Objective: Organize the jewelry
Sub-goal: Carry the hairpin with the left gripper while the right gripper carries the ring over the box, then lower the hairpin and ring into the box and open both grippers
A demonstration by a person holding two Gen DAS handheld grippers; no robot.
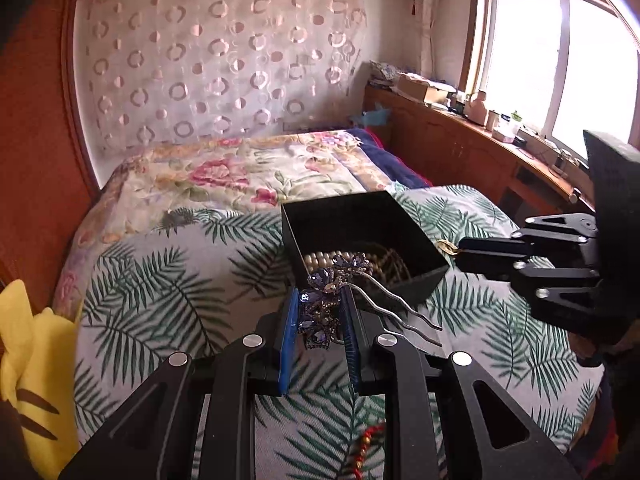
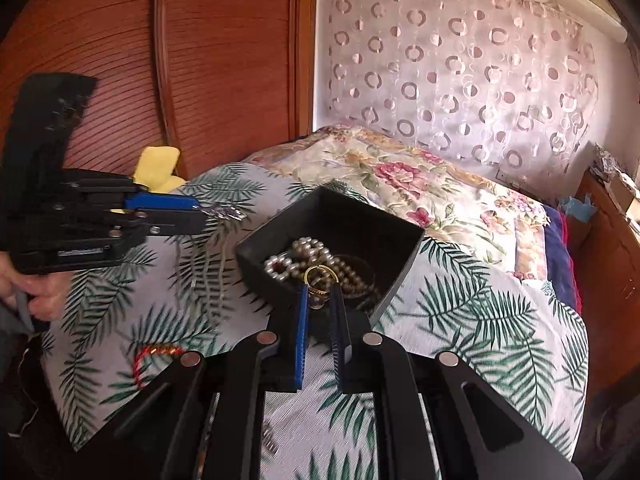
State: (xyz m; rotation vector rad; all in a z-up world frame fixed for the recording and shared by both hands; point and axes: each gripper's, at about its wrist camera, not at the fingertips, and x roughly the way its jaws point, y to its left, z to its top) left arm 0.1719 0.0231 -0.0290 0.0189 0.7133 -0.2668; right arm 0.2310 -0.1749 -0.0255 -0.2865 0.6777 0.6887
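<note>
Bedroom setting: a bed covered with a palm-leaf print cloth (image 1: 168,280) serves as the work surface, with a floral quilt behind it and a window at far right.

Left wrist view. A black open box (image 1: 400,280) stands on the cloth, just beyond the left gripper (image 1: 320,312). A pearl necklace (image 1: 320,259) already lies inside the box. The left gripper is nearly closed, its blue pads clamping the jewelled head of a purple hair pin (image 1: 320,308); the wavy metal prongs stick out to the right, clear of the pads. The pin is held just short of the near box wall, not yet over the opening. The right gripper (image 1: 456,249) enters from the right, pinching a small gold item at the right rim of the box. A red-and-gold beaded bracelet (image 1: 366,446) lies on the cloth near the camera.

Right wrist view. The right gripper (image 2: 322,292) is closed narrowly on a gold ring (image 2: 320,276), held above the near corner of the box (image 2: 256,256), over the pearls (image 2: 288,264). The left gripper (image 2: 196,210) is at left, near the box, with the hair pin (image 2: 222,212) at its tip. The bracelet (image 2: 156,354) rests on the cloth at near left.

Progress assessment: the task appears partly complete. The necklace is stored; the ring and the hair pin are held but not released; the bracelet remains to be collected.
</note>
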